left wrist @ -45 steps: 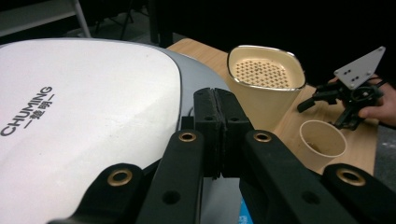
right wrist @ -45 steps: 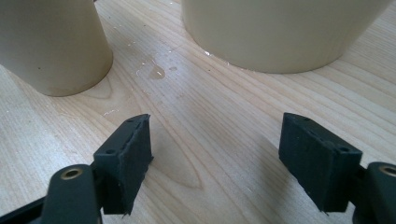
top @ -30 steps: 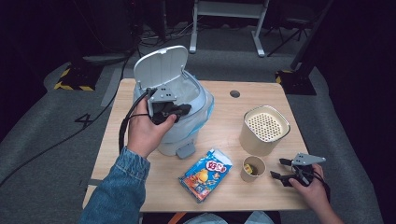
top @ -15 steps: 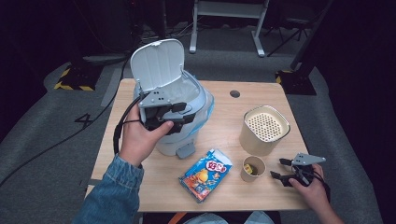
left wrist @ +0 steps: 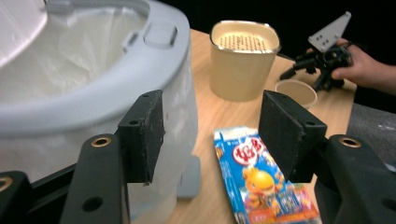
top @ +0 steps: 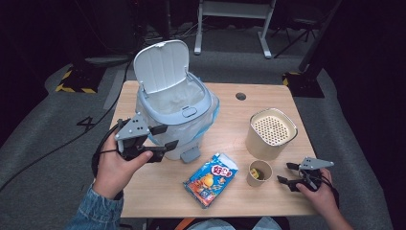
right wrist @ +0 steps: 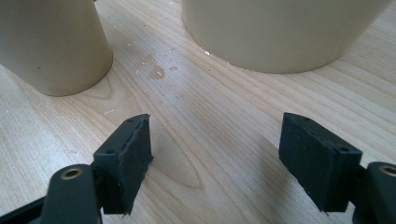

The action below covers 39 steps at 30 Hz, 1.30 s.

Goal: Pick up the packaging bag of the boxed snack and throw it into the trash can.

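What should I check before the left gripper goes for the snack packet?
1. Bin lid up: ok.
2. Left gripper jaws empty and apart, having just been opening: ok.
3. Snack packet lying flat on the table, nothing on top of it: ok.
4. Right gripper open, parked beside the paper cup, away from the packet: ok.
5. Bin liner room left: cannot tell.

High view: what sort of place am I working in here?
Probably a lab or studio set up for recording, not a home: a lone wooden table on grey carpet, loose cables and a metal stand in the dark behind.
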Available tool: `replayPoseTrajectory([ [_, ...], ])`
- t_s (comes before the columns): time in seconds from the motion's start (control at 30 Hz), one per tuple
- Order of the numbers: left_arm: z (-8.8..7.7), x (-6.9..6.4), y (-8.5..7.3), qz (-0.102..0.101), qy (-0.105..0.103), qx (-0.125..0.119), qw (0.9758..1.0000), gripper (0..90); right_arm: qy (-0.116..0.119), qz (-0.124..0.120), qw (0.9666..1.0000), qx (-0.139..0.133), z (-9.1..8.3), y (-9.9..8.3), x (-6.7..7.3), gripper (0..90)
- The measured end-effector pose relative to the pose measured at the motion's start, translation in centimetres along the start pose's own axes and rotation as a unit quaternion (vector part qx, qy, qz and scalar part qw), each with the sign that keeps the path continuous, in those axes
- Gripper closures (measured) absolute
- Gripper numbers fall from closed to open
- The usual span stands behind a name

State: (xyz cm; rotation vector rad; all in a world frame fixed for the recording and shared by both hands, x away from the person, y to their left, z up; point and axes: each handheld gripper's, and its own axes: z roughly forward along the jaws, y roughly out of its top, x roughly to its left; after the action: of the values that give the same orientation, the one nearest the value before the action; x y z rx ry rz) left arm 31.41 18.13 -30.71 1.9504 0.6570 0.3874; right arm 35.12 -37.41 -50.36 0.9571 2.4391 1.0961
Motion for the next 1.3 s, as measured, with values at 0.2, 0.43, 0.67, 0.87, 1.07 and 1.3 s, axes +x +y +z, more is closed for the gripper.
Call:
replayPoseTrajectory([
  [0.2,-0.3,0.4,-4.2,-0.014,0.008,0.031,0.9994,40.6,-0.003,0.001,1.0,0.001,0.0,0.0,0.0,25.0],
  [0.43,1.2,1.2,-8.0,-0.03,0.021,0.07,0.9969,40.5,-0.008,0.008,0.9999,0.001,-0.1,0.0,0.2,26.9],
  [0.67,3.3,2.3,-11.3,-0.052,0.017,0.105,0.993,39.9,0.001,0.007,0.9999,0.008,-0.7,0.3,0.3,35.0],
  [0.87,4.7,3.1,-13.8,-0.069,0.026,0.152,0.9856,39.9,0.018,0.006,0.9996,0.019,-1.8,1.0,0.5,42.0],
  [1.07,5.8,3.3,-15.6,-0.081,0.026,0.191,0.9779,39.9,0.021,0.006,0.9992,0.033,-2.4,1.3,1.0,43.6],
  [1.3,6.6,3.5,-16.6,-0.075,0.041,0.215,0.9729,37.3,0.037,-0.006,0.9989,0.029,-3.1,2.3,1.5,47.3],
])
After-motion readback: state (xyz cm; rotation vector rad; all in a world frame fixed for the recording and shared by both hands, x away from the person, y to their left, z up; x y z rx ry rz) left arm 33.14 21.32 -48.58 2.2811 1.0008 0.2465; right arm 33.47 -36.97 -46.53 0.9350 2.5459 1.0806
